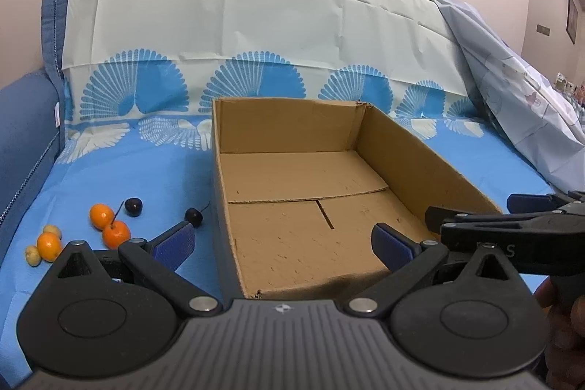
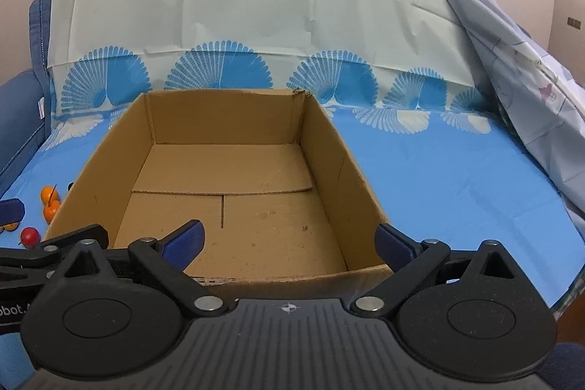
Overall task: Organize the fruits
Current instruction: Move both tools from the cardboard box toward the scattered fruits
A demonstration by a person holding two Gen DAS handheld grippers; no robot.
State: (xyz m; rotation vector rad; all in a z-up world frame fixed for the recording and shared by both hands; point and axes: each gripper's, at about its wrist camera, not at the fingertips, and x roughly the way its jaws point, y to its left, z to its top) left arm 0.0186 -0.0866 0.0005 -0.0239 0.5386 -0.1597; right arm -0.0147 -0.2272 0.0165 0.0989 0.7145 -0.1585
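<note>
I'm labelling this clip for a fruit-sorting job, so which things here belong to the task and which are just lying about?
Belongs to the job:
- oranges
- dark cherries
- small yellow fruits
- red fruit
- cardboard box, nothing in it
- left gripper and right gripper, both open and holding nothing

Just lying about:
- blue patterned cloth
- pale sheet bunched at the right

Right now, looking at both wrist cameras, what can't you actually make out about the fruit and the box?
- Fruit count: in the right wrist view the cardboard box wall hides most of the pile; only some oranges and a red fruit show.
- Red fruit: not visible in the left wrist view, probably behind the left gripper.
- Small yellow fruits: too small to identify.
- Box near wall, outside: hidden by both grippers' bodies.
</note>
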